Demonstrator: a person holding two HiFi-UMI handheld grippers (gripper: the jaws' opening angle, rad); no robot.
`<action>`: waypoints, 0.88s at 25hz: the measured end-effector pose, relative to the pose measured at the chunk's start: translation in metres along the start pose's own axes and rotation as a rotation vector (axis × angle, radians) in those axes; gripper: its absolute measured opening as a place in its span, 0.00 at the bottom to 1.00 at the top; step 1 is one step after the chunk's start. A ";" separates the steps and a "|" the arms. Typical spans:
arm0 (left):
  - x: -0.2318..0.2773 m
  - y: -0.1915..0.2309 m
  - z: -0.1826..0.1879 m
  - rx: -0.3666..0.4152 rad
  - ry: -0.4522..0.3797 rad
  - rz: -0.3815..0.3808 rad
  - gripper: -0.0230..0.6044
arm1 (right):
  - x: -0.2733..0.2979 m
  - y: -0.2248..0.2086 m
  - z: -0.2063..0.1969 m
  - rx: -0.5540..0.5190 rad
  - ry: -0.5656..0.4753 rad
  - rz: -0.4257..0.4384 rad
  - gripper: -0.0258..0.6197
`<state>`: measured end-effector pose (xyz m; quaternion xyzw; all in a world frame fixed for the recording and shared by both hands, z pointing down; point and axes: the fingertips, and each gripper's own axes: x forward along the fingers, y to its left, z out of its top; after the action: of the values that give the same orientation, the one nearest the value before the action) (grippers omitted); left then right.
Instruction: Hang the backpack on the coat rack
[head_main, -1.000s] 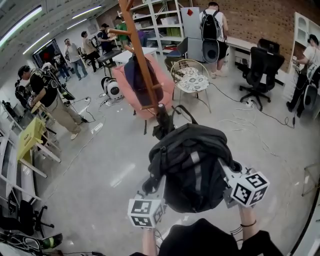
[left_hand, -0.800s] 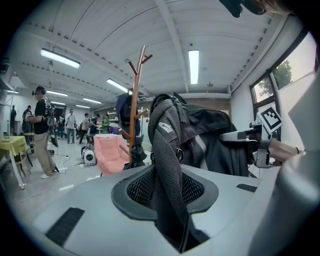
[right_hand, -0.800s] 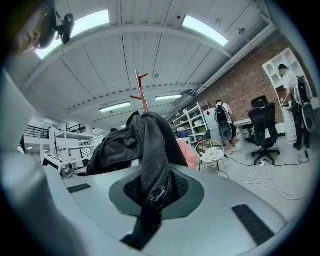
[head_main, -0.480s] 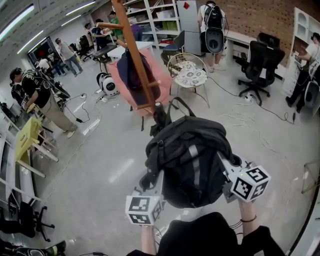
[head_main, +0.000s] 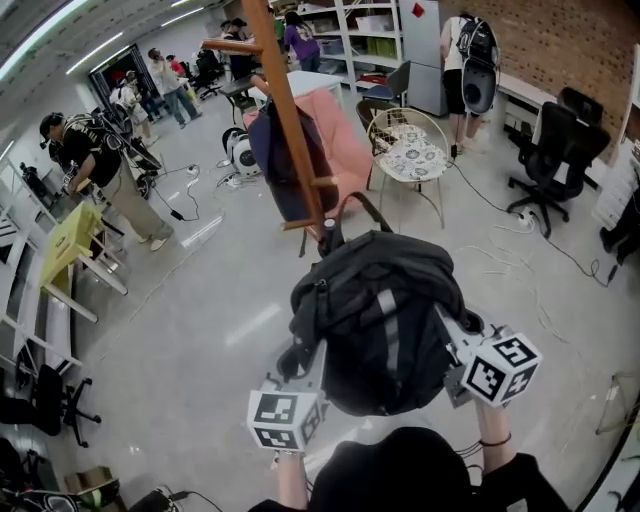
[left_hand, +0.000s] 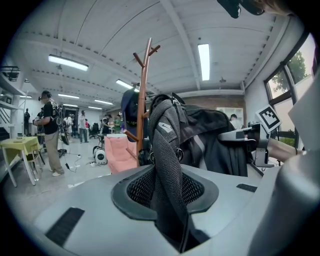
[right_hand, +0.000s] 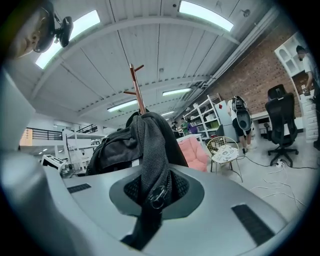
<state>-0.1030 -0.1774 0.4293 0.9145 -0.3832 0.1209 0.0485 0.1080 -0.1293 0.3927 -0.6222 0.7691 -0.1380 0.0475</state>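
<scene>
A black backpack (head_main: 380, 320) hangs in the air between my two grippers, its top loop (head_main: 352, 205) up near the wooden coat rack (head_main: 285, 110). My left gripper (head_main: 296, 368) is shut on the left mesh shoulder strap (left_hand: 167, 165). My right gripper (head_main: 458, 350) is shut on the right mesh shoulder strap (right_hand: 152, 160). The rack's pole (left_hand: 143, 100) rises just beyond the bag, with bare pegs at its top (right_hand: 134, 75). A dark garment (head_main: 285, 150) hangs on the rack.
A pink armchair (head_main: 335, 150) and a wire chair (head_main: 412, 155) with a patterned cushion stand behind the rack. Several people (head_main: 100, 170) stand at the left and back. Black office chairs (head_main: 555, 150) are at the right, with cables (head_main: 510, 260) on the floor.
Both grippers carried the backpack closer to the coat rack, and its top loop now sits near the pole. The grips on the straps are unchanged.
</scene>
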 end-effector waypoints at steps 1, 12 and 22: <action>0.006 -0.001 0.003 -0.006 -0.001 0.014 0.22 | 0.006 -0.006 0.004 -0.005 0.004 0.015 0.08; 0.052 0.000 0.033 -0.053 -0.014 0.211 0.22 | 0.075 -0.053 0.046 -0.041 0.065 0.225 0.08; 0.078 0.013 0.043 -0.078 0.011 0.346 0.22 | 0.134 -0.071 0.061 -0.052 0.140 0.376 0.08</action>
<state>-0.0521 -0.2480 0.4082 0.8315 -0.5391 0.1172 0.0646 0.1607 -0.2817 0.3670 -0.4576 0.8765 -0.1495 0.0027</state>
